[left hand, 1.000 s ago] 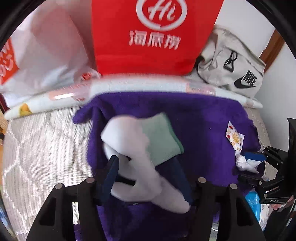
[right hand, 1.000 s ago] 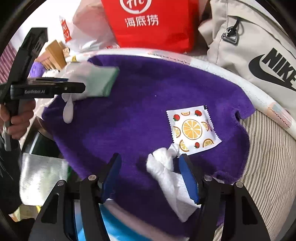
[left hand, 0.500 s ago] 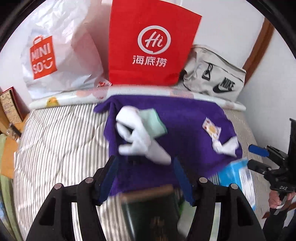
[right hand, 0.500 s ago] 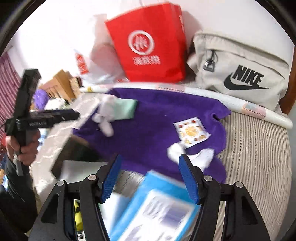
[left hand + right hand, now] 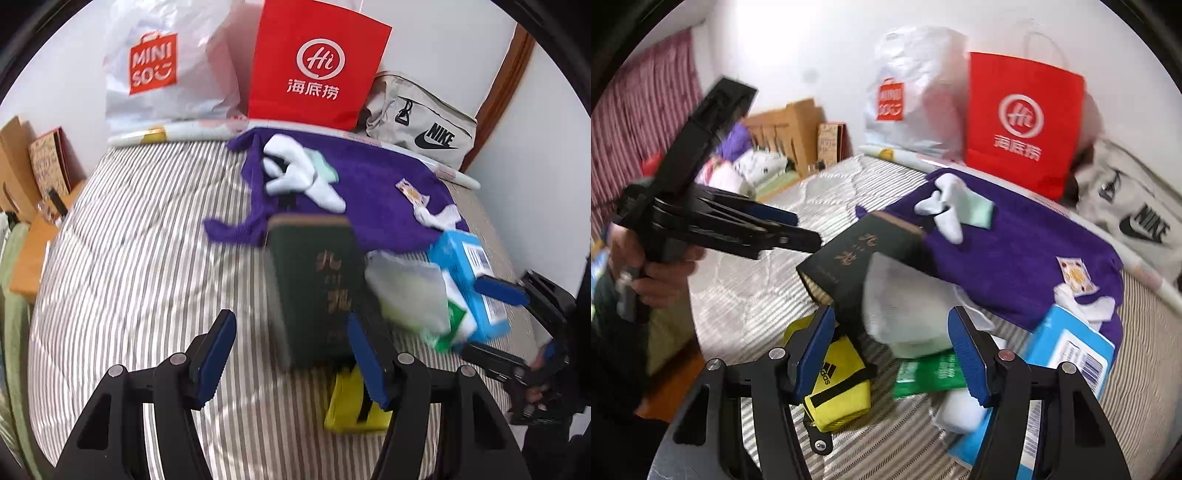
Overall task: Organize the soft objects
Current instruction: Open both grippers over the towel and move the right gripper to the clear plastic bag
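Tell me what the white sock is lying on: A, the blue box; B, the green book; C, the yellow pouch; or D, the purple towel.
D: the white sock lies on the purple towel, beyond the green book and apart from the pouch and box.

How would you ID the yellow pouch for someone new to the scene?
Start at the striped quilted bed, then find the upright dark green box with gold characters. At its near foot lies the small yellow fabric pouch, the only yellow item, with black straps and an Adidas logo.
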Demonstrator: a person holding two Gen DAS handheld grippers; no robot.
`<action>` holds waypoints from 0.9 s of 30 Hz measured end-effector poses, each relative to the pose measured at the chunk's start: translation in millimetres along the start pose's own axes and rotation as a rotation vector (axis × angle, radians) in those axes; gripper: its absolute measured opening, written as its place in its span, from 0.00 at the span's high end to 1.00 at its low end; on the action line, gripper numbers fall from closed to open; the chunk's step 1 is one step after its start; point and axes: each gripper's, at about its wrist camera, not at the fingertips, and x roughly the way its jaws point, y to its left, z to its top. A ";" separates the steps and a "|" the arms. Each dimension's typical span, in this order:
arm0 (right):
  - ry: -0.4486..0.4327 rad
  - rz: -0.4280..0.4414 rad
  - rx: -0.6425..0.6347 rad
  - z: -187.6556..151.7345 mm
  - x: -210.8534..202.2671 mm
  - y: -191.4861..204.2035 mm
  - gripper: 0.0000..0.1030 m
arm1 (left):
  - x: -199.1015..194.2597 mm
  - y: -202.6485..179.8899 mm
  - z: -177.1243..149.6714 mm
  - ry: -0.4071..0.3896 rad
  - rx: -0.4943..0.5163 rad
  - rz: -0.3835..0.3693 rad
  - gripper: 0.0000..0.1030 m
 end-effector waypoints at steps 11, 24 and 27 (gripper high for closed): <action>0.035 -0.117 -0.042 -4.5 20.3 13.5 0.93 | -2.7 14.7 -46.1 0.029 -0.047 -0.041 0.41; 0.004 -0.163 0.035 -65.9 -86.0 20.5 0.94 | 2.7 -4.9 -69.6 0.049 -0.051 -0.049 0.41; 0.038 -0.184 0.077 -95.7 -96.8 17.5 0.94 | 0.5 -11.2 -76.8 0.053 -0.036 -0.041 0.41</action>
